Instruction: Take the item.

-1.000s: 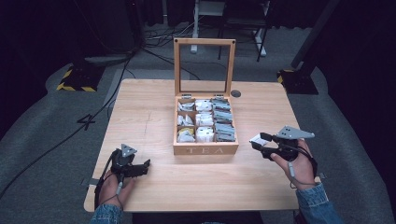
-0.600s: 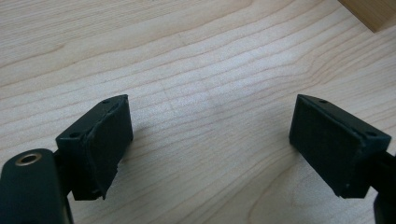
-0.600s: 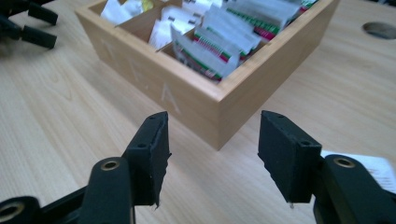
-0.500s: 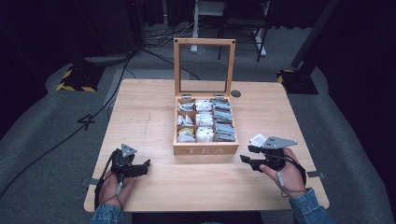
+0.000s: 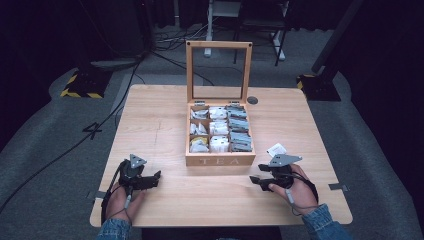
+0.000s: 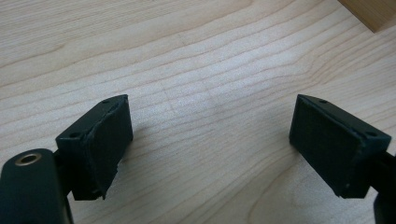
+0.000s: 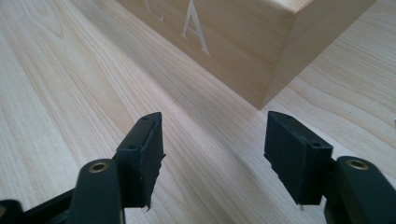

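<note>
An open wooden tea box (image 5: 220, 161), marked TEA on its front, stands mid-table with its glass lid upright. Rows of tea bags (image 5: 218, 129) fill its compartments. One small white tea bag (image 5: 276, 149) lies on the table just right of the box. My left gripper (image 5: 155, 177) rests near the front left edge, open, with bare wood between its jaws (image 6: 210, 109). My right gripper (image 5: 255, 181) sits near the front right, pointing left. It is open and empty (image 7: 215, 123), facing the box's front right corner (image 7: 243, 46).
The light wooden table (image 5: 165, 115) has bare stretches on both sides of the box. A round dark grommet (image 5: 252, 100) sits behind the box. Dark floor, cables and stands surround the table. A corner of the box (image 6: 369, 11) shows in the left gripper view.
My right gripper has moved left and back toward the front edge, down to the table. A white tea bag now shows beside where it was. The left gripper has stayed put.
</note>
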